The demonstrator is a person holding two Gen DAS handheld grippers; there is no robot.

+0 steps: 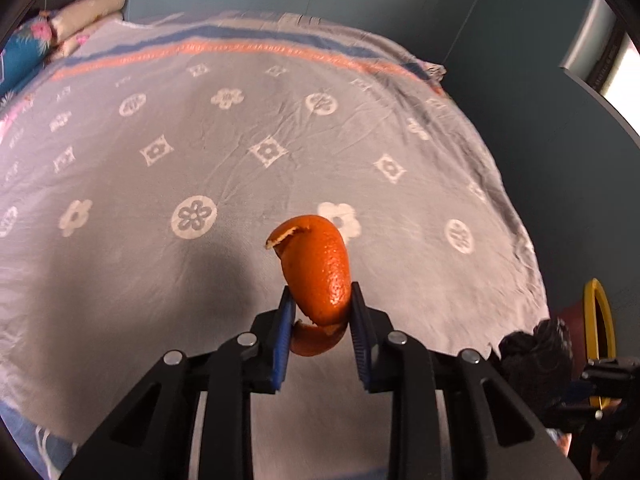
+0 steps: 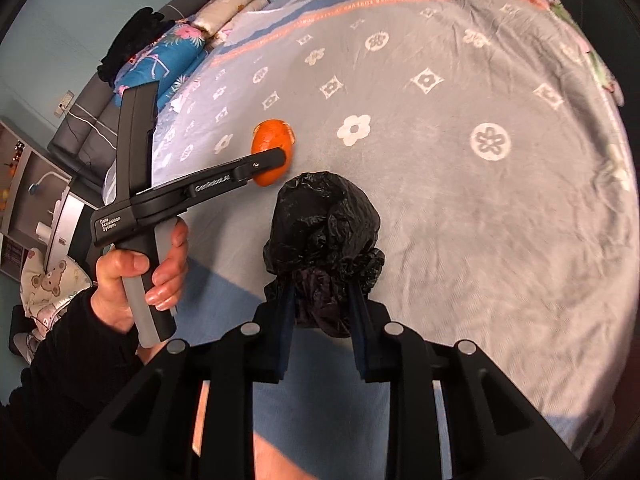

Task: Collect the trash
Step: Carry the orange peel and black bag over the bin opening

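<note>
Peel and bag held over the bed

Orange peel [image 1: 318, 268] is sitting between the blue pads of the left gripper [image 1: 320, 304], which is closing narrowly on it; the curled piece is sticking up and forward past the fingertips, with a smaller bit hanging below. It is hanging above a grey blanket [image 1: 180, 152] patterned with white flowers and diamonds and edged with blue and orange stripes at the far side. Folded pillows [image 1: 86, 12] are lying at the far left corner of the bed.

In the right wrist view, a hand [image 2: 136, 276] in a black sleeve is gripping the handle of the left gripper [image 2: 280, 160] at the near left, and its fingers are pinching the peel [image 2: 274, 148] over the blanket [image 2: 480, 220]. Just right of and nearer than the peel, a crumpled black plastic bag [image 2: 324, 224] is bunching up between the pads of the right gripper [image 2: 320, 300], whose jaws are pressing narrowly on its gathered lower part, so the bag is rising above the fingertips. Peel and bag are near each other but apart. Blue flowered bedding [image 2: 168, 60] and pillows are piling at the far left by the wall.
</note>
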